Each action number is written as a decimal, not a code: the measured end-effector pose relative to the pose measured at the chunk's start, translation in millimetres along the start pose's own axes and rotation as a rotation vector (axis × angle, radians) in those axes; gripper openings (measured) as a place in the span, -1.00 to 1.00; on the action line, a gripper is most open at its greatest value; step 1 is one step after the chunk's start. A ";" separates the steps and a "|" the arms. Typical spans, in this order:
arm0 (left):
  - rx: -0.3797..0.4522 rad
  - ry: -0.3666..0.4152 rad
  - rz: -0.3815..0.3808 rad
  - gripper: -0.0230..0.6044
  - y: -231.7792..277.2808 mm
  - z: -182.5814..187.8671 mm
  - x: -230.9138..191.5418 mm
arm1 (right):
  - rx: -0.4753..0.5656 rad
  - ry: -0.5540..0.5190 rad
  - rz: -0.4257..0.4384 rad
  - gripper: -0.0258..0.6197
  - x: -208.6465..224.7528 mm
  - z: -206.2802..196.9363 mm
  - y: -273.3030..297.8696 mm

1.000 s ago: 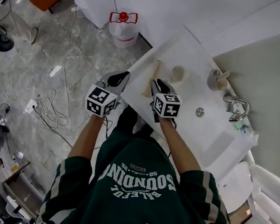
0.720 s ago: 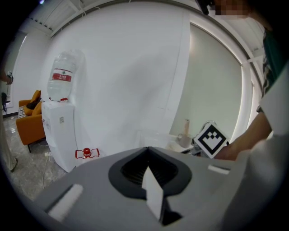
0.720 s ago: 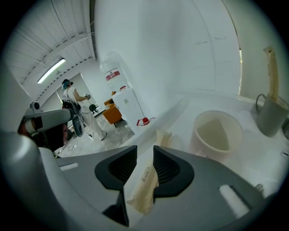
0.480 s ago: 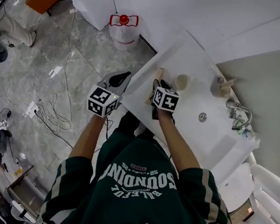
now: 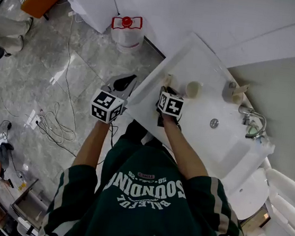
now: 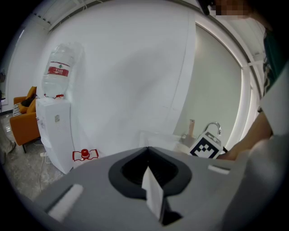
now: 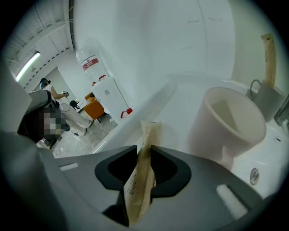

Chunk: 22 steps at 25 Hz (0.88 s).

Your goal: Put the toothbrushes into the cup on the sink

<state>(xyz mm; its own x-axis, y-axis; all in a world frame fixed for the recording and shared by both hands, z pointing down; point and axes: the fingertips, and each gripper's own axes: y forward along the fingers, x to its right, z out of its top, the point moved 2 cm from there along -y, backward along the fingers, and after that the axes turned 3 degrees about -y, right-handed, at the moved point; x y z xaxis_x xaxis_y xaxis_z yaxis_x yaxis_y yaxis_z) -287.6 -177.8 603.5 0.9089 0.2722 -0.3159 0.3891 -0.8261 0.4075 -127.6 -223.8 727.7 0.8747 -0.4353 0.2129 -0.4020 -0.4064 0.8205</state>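
Observation:
My right gripper (image 7: 143, 151) is shut on a tan paper-wrapped toothbrush (image 7: 145, 167), whose top end sticks up past the jaws. The white cup (image 7: 230, 122) stands just to its right on the sink ledge, open and empty as far as I can see. In the head view this right gripper (image 5: 165, 90) is over the sink's (image 5: 197, 57) near-left corner, a short way from the cup (image 5: 194, 88). My left gripper (image 5: 124, 82) hangs off the sink's left side over the floor. In its own view the left gripper (image 6: 146, 151) has its jaws together.
A grey holder (image 5: 231, 91) with a wooden toothbrush (image 7: 268, 54) stands by the wall, beside the chrome faucet (image 5: 254, 121). The drain (image 5: 214, 123) lies in the basin. A water dispenser (image 6: 54, 135), a red-capped bottle (image 5: 126, 29) and loose cables (image 5: 56, 119) are on the floor at the left.
My right gripper has moved up and away from me along the sink's left part, closer to the cup, with the wrapped toothbrush. The left gripper has stayed about where it was.

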 end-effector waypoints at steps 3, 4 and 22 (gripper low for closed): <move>-0.003 0.002 -0.004 -0.77 1.1 -0.1 -1.9 | -0.002 0.039 0.011 -0.65 1.6 0.2 1.4; -0.003 0.003 -0.006 -0.77 1.3 0.3 -2.1 | 0.000 0.047 0.015 -0.66 1.4 1.2 0.4; 0.037 0.084 -0.063 -0.77 13.1 30.8 46.8 | 0.167 -0.029 0.142 -0.88 -12.3 19.1 -76.1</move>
<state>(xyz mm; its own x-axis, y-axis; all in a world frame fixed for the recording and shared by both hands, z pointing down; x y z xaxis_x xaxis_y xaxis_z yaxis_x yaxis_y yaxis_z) -244.6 -191.1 567.7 0.8930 0.3630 -0.2662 0.4412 -0.8233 0.3572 -112.9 -202.8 652.6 0.7988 -0.5196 0.3031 -0.5622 -0.4654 0.6836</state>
